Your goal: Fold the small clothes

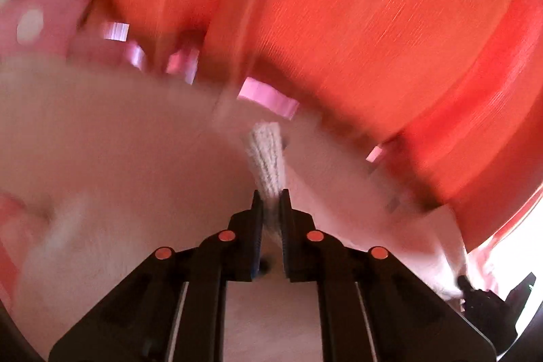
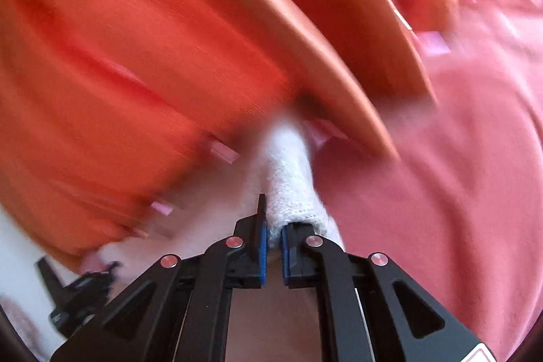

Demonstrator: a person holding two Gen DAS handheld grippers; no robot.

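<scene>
White ribbed knit garment (image 1: 266, 155) fills the lower left of the left view, its edges clamped in both the left gripper (image 1: 270, 197) and right gripper (image 2: 273, 226); thin pinches could slip under tension, spoiling the fold.

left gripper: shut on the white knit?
Shut. The left gripper pinches a bunched ridge of the white ribbed knit garment between its pads.

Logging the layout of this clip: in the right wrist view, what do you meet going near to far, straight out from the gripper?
Right gripper, shut on the white knitted cloth → white knitted cloth bunched ahead of it → edge of the orange board → orange fabric behind.
</scene>
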